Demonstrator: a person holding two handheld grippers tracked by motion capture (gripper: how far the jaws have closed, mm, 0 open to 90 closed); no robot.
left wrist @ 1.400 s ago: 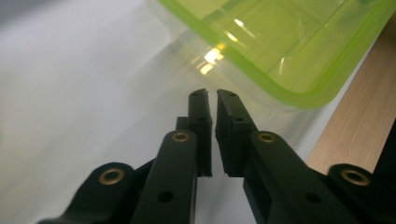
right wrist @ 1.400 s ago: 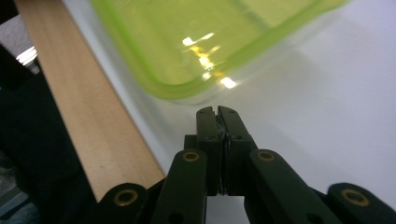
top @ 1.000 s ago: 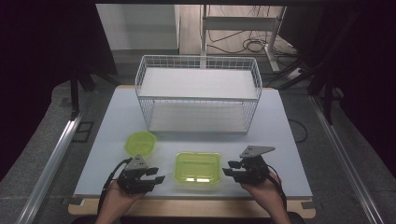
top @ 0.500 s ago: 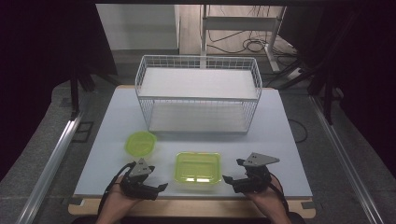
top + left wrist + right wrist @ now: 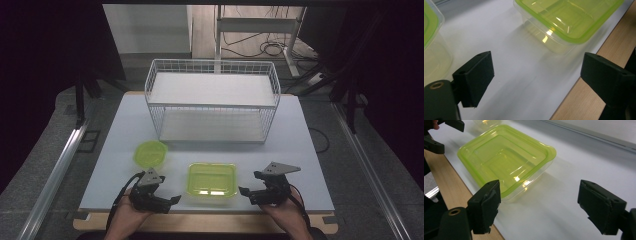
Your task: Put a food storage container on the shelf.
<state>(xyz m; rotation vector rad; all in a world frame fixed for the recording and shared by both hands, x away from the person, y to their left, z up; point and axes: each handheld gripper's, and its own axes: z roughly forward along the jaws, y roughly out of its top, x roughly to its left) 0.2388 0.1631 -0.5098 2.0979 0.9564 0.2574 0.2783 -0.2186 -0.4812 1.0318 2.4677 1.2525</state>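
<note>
Square container (image 5: 211, 179) sits on the tabletop (image 5: 300, 150) near its front edge, between my hand-held grippers. Left hand-held gripper (image 5: 172, 200) and right hand-held gripper (image 5: 243, 191) both released, jaws just opening, nothing between them.

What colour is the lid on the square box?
The lid on the square box is bright yellow-green and see-through; the box under it is clear. The right gripper view shows it best.
</note>
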